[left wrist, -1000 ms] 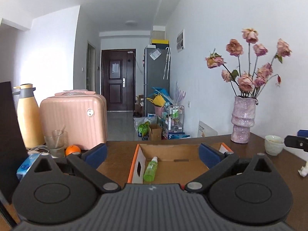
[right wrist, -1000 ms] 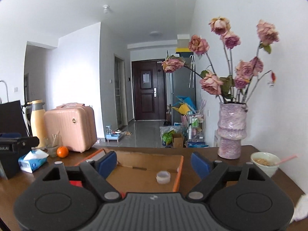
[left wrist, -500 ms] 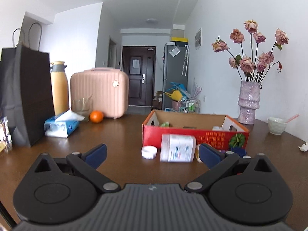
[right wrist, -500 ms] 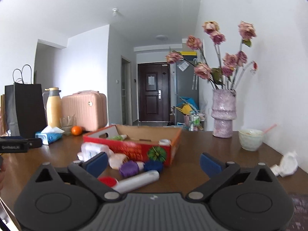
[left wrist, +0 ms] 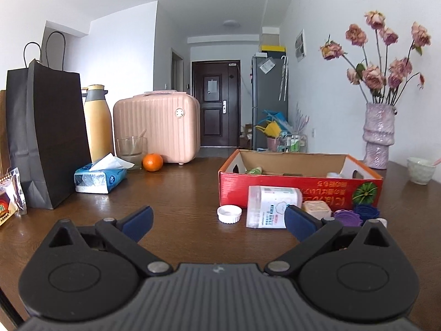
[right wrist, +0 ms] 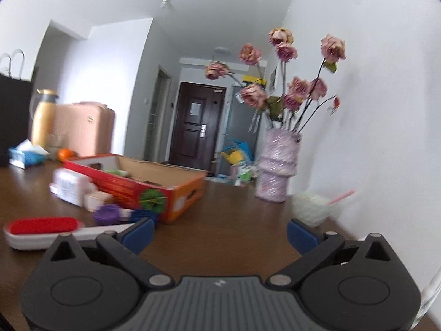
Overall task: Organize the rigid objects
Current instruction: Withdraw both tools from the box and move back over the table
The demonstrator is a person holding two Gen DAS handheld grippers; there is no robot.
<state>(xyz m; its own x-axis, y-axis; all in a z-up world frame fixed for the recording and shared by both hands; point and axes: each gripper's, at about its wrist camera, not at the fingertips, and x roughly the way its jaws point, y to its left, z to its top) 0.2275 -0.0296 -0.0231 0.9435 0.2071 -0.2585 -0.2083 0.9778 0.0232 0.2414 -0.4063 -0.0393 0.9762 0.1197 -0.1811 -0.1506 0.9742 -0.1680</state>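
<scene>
Both grippers hang low over the surface with nothing in them, and the loose items lie in a row just in front of the red box.

The left gripper has its jaws spread wide and empty. Dead ahead of it, between the lines of its two fingers, sits a white cap flat on the surface. Just right of the cap, ahead of the right finger, stands a white carton, its broad face toward the gripper and its long axis running left to right. Farther right along the box front come a beige block, a purple cap and a blue cap, partly hidden behind that finger.

The right gripper is likewise spread and empty, and its view is blurred. The same cluster lies ahead and to its left. A lint brush, red on a white body, lies nearest, just off the left finger, its long axis running left to right with the handle end reaching toward that finger. The bowl and vase stand ahead to its right, apart from the cluster.

My judgement is that the left gripper is better placed for the cap or the carton, needing only a straight advance. The brush suits the right gripper, which would have to swing left and turn to close across the narrow handle.
</scene>
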